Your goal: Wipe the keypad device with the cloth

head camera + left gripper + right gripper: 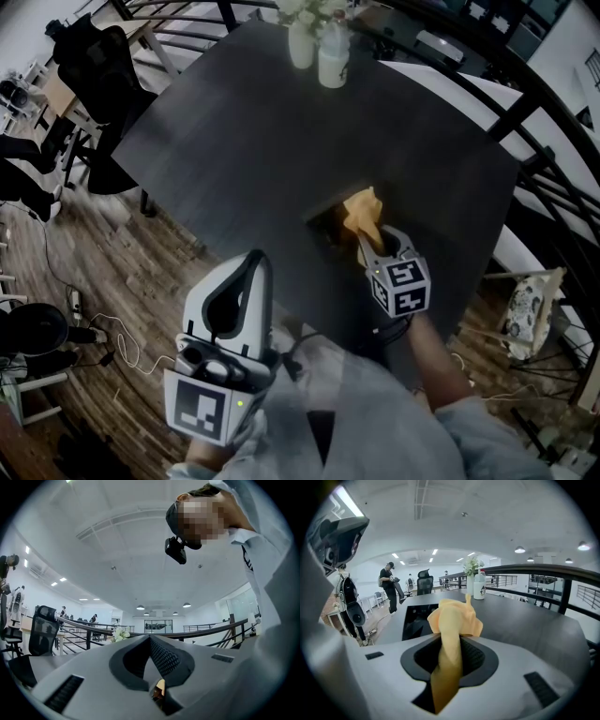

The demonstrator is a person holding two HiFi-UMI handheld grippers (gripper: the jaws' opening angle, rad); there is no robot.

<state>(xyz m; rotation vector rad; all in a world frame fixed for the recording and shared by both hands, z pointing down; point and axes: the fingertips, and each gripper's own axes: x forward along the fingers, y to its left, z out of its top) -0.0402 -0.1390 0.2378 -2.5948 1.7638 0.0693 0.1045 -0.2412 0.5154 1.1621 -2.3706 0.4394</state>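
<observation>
1. Keypad device, a flat black slab (323,225), lies near the front edge of the dark rectangular table (234,122).
2. My right gripper (373,242) pinches the yellow-orange cloth (366,211), bunched over the device.
3. My left gripper (251,267), jaws pressed together with nothing between them, hangs over the wooden floor (112,281).
4. Open tabletop runs to the two white bottles (319,47) at the far edge.

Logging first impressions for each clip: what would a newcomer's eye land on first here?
The orange cloth stands out, bunched in the right gripper's shut jaws at the black keypad device near the dark table's front edge. Next comes the left gripper, jaws together and empty, off the table over the wooden floor. At the far edge stand a vase of white flowers and a white bottle.
</observation>
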